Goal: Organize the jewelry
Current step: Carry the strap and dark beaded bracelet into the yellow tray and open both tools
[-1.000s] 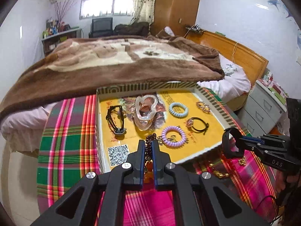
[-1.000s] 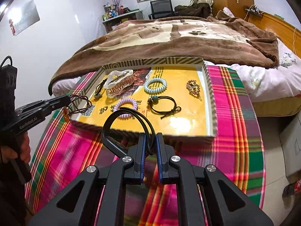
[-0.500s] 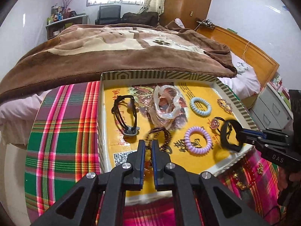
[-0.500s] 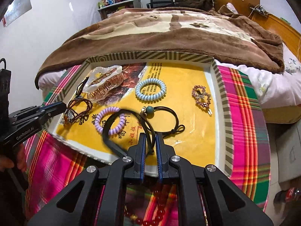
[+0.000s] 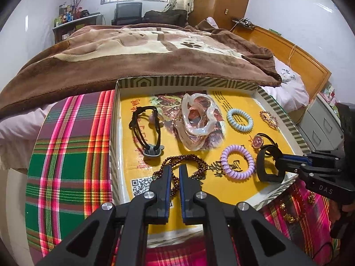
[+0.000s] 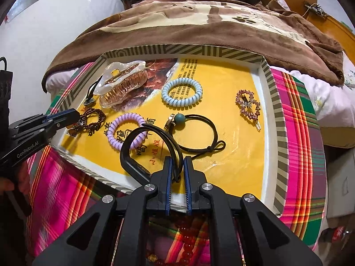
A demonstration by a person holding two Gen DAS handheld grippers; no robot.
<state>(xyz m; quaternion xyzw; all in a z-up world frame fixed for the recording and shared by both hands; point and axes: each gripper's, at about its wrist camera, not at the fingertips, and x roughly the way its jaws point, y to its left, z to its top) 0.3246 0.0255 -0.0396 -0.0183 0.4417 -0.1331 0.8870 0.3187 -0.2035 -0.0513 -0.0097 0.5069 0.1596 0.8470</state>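
A shallow tray with a striped rim [image 5: 188, 81] [image 6: 188, 49] and yellow floor lies on a plaid cloth. My left gripper [image 5: 175, 170] [image 6: 75, 116] is shut on a dark red bead bracelet [image 5: 188, 161] [image 6: 93, 119], which lies on the tray's near left floor. My right gripper [image 6: 177, 161] [image 5: 279, 161] is shut on a black hair band [image 6: 133, 146] [image 5: 264, 168] that loops out over the tray's near edge, beside a purple coil tie [image 6: 124, 130] [image 5: 237, 165].
In the tray lie a clear hair claw [image 5: 197, 119], a blue coil tie [image 6: 182, 92], a black tie with a bead [image 6: 195, 133], a rhinestone clip [image 6: 247, 104] and a black cord bracelet [image 5: 145, 128]. Red beads [image 6: 188, 239] lie on the cloth. A bed with a brown blanket [image 5: 133, 62] stands behind.
Both grippers came forward and down over the tray with their pieces. The bead bracelet went from hanging before the tray to lying on its floor; the black band now hangs over the near rim.
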